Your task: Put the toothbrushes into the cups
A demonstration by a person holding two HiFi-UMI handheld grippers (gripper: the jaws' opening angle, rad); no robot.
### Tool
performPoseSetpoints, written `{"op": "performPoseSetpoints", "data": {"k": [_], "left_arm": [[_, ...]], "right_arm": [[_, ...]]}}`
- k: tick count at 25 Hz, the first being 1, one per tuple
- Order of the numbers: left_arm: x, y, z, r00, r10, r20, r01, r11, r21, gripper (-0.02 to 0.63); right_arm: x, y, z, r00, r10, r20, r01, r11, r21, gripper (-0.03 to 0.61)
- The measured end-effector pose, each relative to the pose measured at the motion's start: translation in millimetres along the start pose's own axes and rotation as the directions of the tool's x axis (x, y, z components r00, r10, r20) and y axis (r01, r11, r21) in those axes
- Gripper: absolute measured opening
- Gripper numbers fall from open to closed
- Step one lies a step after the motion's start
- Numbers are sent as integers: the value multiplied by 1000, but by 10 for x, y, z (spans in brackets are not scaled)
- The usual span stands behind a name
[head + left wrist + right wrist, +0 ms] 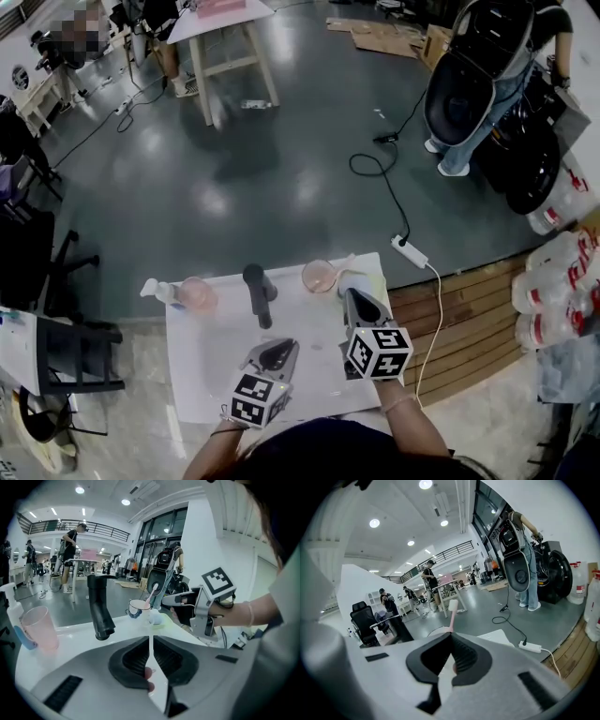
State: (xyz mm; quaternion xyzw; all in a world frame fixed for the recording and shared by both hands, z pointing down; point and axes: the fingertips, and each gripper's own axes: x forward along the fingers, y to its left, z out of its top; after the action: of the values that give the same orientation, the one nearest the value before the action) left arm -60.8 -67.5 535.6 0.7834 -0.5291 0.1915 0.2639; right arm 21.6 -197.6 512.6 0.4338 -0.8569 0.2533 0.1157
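Note:
A pink toothbrush (451, 614) with a white head stands upright between the jaws of my right gripper (451, 637), which is shut on its handle. In the left gripper view the same toothbrush (152, 594) leans over a pale cup (137, 607) at the table's far side, its lower end at the cup's mouth. The head view places that cup (319, 275) just left of my right gripper (354, 296). A second pink cup (197, 293) stands at the far left of the table. My left gripper (277, 350) hovers low over mid-table, shut, nothing seen sticking out of it (151, 641).
A black faucet-like post (258, 292) rises between the two cups. A pump bottle (155, 291) stands beside the left cup. A pale green item (157, 618) lies next to the far cup. The white table (216, 366) ends close to wooden boards on the right.

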Motion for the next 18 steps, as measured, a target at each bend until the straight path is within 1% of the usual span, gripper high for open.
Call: {"op": "performPoseSetpoints", "data": {"k": [6, 14, 18], "left_arm": [[96, -25, -57, 999, -43, -27, 44, 999, 26, 9], [190, -4, -181, 994, -77, -74, 81, 995, 56, 11], [226, 3, -244, 992, -89, -86, 94, 994, 57, 11]], "right_arm": [[-47, -18, -83, 1000, -8, -25, 8, 1000, -11, 0], [-98, -27, -194, 999, -19, -46, 19, 1000, -14, 0], [-112, -5, -236, 998, -19, -53, 18, 1000, -24, 1]]}}
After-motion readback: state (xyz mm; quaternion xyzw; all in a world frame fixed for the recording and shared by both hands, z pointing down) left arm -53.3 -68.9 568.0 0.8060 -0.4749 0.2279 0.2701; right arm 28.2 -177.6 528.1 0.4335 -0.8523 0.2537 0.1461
